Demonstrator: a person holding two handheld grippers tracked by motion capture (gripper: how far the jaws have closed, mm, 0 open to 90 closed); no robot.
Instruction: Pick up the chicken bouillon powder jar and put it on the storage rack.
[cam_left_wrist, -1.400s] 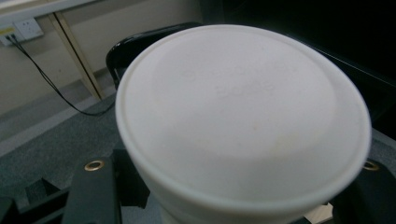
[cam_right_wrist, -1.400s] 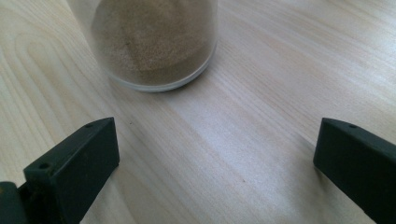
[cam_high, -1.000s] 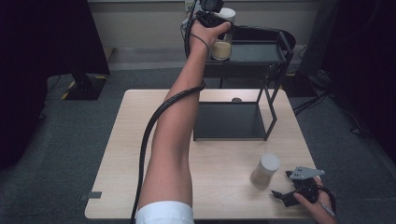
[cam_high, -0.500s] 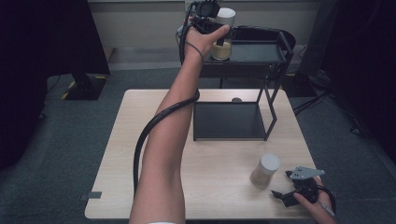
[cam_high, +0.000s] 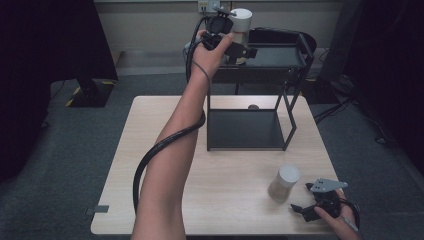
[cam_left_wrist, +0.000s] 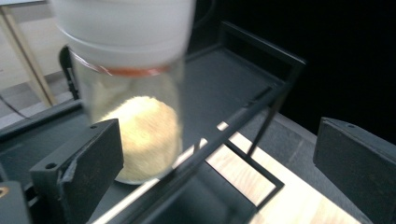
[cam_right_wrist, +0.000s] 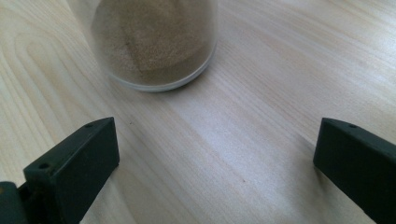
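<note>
At far left of the high view, my left forearm stretches up across the pale wooden table (cam_high: 150, 150), its black cable looping round the arm. My left gripper (cam_high: 239, 50) hangs at the near left corner of the black wire shelf (cam_high: 295, 107), level with the top tier. Its jaws have just been opening and now stand spread wide, pressing on nothing. In the left gripper view the white-lidded glass jar (cam_left_wrist: 133, 93) of pale yellow grain stands upright on that top tier, just past the left jaw and partly behind it, nearer that jaw than the right one. I cannot tell whether the jaw touches the glass. The picture there is blurred. From above, the same jar (cam_high: 242, 25) sits at the tier's near left corner, right beside my gripper.

Centre frame, the shelf's lower tray lies dark and flat on the table, with a small dark disc (cam_high: 253, 106) on the wood just behind it.

Further right, a second jar (cam_high: 284, 183), white-lidded and filled with brownish grain, stands upright on the table near the front right edge. My right gripper (cam_high: 306, 207) rests low just right of it, jaws spread wide. In the right gripper view the brown jar's base (cam_right_wrist: 156, 44) stands ahead of the open jaws, apart from both
</note>
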